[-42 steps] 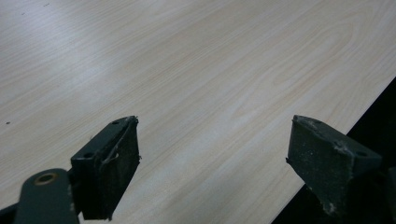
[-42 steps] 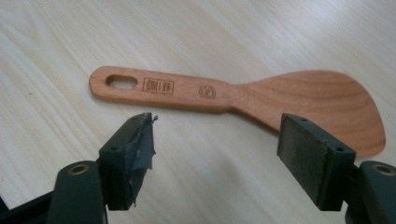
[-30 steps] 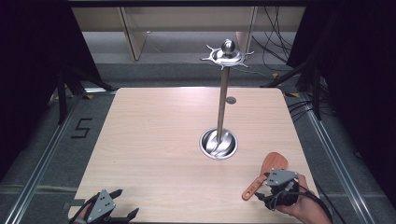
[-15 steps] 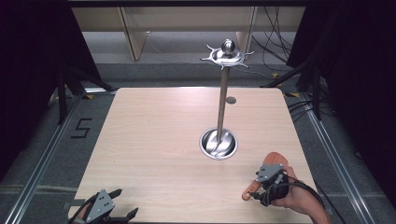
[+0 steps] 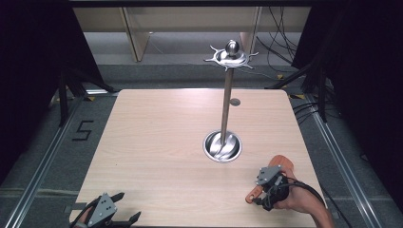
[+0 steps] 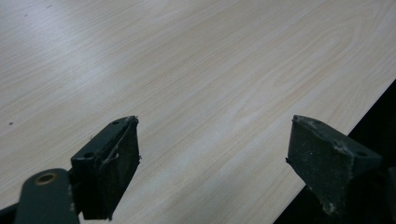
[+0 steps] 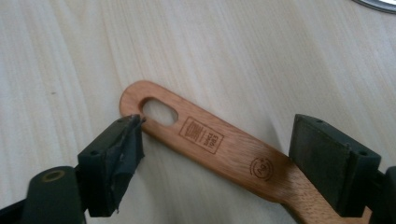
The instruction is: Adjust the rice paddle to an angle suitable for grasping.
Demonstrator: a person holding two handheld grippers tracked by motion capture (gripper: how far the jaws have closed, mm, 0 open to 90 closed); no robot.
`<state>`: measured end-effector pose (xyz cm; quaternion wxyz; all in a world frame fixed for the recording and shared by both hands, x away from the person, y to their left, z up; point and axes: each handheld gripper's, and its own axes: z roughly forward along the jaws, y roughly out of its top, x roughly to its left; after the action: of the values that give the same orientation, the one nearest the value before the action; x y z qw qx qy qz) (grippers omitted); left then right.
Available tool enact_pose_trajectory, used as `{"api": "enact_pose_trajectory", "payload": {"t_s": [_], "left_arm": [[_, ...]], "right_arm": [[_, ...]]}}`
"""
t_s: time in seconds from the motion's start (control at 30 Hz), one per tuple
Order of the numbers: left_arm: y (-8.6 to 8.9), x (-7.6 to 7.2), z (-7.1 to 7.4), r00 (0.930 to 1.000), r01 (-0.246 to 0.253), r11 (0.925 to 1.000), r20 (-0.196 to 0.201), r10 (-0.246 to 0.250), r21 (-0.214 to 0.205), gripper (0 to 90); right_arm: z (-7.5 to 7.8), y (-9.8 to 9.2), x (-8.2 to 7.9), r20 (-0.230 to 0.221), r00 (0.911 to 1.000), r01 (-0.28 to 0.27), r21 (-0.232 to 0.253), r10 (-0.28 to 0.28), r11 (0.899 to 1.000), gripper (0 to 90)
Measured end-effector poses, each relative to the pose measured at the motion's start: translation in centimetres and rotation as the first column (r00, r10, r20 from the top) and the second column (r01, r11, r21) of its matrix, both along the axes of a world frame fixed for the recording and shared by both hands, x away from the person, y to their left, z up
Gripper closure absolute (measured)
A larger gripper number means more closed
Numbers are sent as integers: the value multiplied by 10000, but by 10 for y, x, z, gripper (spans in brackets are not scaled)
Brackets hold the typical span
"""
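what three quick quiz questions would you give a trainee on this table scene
1. True or false: the right gripper has its fingers pressed shut on the wooden spatula.
2. What stands in the middle of the table? A) metal hanging stand B) glass jug C) cardboard box
3. What feature is cut into the spatula's handle end?

Key:
1. False: the fingers stand open astride the handle, which lies flat on the table.
2. A
3. An oval hanging hole.

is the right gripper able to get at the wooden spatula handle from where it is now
Probably yes: the right gripper hangs just over the spatula handle with jaws wide apart, having just opened further, and nothing lies between them and it.
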<state>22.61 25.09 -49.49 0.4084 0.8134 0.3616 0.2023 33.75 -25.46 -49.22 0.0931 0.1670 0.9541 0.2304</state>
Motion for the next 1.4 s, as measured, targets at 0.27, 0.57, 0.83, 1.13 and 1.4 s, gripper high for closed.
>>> {"api": "enact_pose_trajectory", "payload": {"t_s": [0.27, 0.57, 0.83, 1.13, 1.4], "left_arm": [[1, 1, 1, 9997, 179, 9995, 140, -182, 258, 162], [1, 1, 1, 9998, 153, 9994, 119, -157, 324, 162], [3, 1, 1, 9998, 182, 9986, 89, -186, 497, 161], [1, 1, 0, 10000, 26, 9995, 0, -26, 301, 161], [-1, 0, -1, 10000, 67, 9999, -23, -66, 122, 161]], "right_arm": [[1, 0, 7, -81, 9992, 388, -34, -388, 9992, 294], [8, 8, 14, -485, 9915, 1162, -817, -1204, 9899, 407], [13, 22, 22, -1024, 9834, 1313, -1655, -1495, 9774, 480], [17, 33, 31, -1433, 9678, 1666, -2511, -2068, 9535, 567], [19, 37, 39, -1825, 9586, 1557, -3062, -2184, 9391, 610]]}}
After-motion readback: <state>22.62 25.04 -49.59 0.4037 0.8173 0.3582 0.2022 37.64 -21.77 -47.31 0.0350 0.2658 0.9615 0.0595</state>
